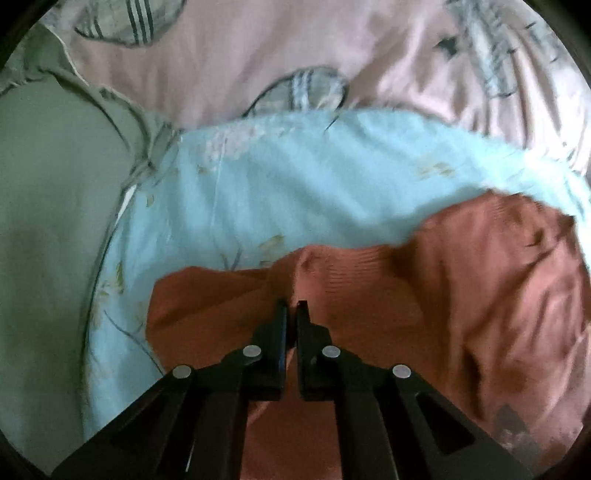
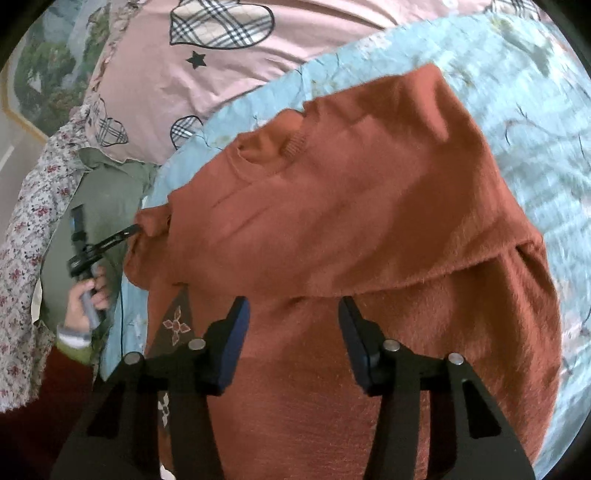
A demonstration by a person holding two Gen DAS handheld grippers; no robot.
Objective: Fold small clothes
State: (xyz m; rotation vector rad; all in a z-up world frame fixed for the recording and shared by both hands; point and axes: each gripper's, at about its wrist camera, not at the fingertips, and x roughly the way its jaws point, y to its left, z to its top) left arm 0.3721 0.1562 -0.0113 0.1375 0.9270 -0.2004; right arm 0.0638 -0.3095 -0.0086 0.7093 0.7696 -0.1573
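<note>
Left fingers (image 1: 282,325) seemingly pinching sweater (image 1: 461,280)

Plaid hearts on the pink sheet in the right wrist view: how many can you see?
4: one large plaid heart at top centre, two smaller plaid hearts lower left near the light blue floral quilt, one partial plaid heart at top right. The rust-orange knit sweater may hide more.

- The left black two-finger claw (image 1: 292,308) has its fingers drawn nearly together, pinching a fold of rust-orange knitted sweater (image 1: 369,280).
- From the right wrist view, the left hand (image 2: 86,291) grips that claw's handle at the far left, wrist in a striped cuff.
- The right black two-finger claw (image 2: 293,306) has its blue-padded fingers (image 2: 236,332) spread wide apart, holding nothing.
</note>
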